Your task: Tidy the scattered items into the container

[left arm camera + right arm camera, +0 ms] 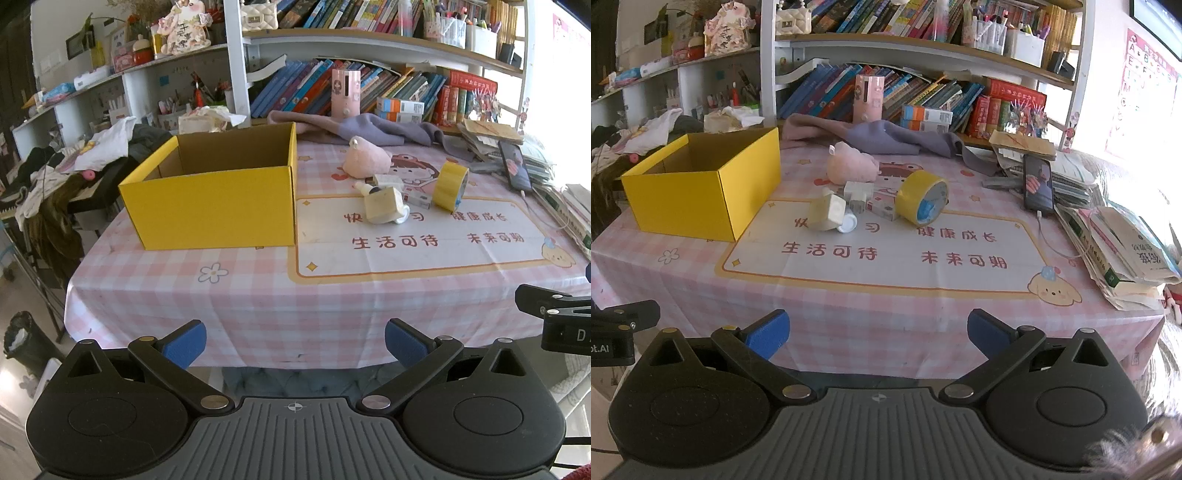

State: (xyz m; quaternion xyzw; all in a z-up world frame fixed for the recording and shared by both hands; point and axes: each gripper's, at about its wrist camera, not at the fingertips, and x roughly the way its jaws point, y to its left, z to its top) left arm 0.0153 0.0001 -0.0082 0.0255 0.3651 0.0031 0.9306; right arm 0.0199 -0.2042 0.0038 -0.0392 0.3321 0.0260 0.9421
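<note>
Pink checked tablecloth (886, 306), yellow box (701, 184) beside scattered tape roll (921, 201), both grippers' jaws wide open, empty.

Left gripper (294, 341) and right gripper (878, 334) spread wide, level, side by side.

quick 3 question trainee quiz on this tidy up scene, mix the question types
1. True or false: the yellow box already holds the tape roll.
2. Which lies nearest the box? A) pink plush B) cream cube C) phone
3. Fill in: the jaws of the left gripper and the right gripper are both ____.

Key: 1 false; 2 B; 3 open
</note>
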